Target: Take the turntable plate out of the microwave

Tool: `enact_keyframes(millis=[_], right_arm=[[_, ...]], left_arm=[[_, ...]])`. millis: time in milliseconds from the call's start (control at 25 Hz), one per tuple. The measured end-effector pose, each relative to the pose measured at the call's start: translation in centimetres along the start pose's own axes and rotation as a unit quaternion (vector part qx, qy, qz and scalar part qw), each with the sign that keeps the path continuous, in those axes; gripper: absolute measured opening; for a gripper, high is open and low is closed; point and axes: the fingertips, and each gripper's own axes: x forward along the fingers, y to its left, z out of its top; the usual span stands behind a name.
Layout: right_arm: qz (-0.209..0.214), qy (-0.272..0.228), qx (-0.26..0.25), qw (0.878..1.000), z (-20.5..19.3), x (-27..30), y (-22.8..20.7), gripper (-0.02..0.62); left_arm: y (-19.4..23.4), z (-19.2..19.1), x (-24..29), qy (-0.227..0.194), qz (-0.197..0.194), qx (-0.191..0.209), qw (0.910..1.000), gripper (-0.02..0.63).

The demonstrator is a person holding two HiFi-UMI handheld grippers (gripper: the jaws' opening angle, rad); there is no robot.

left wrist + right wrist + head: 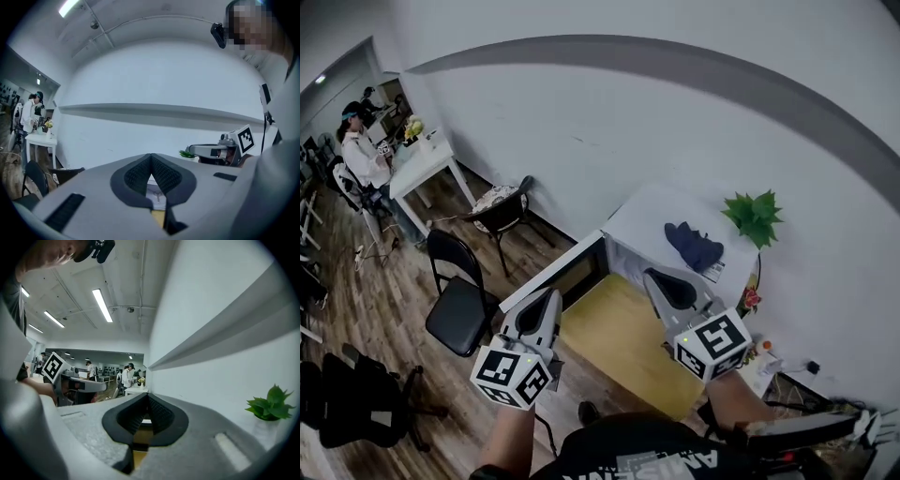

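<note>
In the head view a white microwave (623, 239) stands on a yellow wooden tabletop (623, 342) against the wall, its dark front (581, 277) facing left. No turntable plate shows in any view. My left gripper (551, 296) hovers just off the microwave's front, shut and holding nothing. My right gripper (652, 276) hangs over the near side of the microwave's top, also shut and empty. In the left gripper view the jaws (151, 158) meet, and the right gripper (220, 150) shows beyond them. The right gripper view shows its pads together (147, 398).
A dark blue cloth (694, 246) lies on the microwave's top. A green plant (755, 216) stands at the right by the wall. Black chairs (459, 305) and a cushioned stool (499, 202) stand at the left. A person sits at a white table (427, 164) far left.
</note>
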Motion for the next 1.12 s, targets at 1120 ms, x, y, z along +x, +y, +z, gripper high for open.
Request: enact_keyframes(millis=[1120], right_arm=[[-0.155,0.024,0.052,0.986,-4.3,-4.3,-3.8,0.052]], left_arm=[[-1.6,-5.1,7.4,0.060,-0.132,-0.055,0.9879,0.002]])
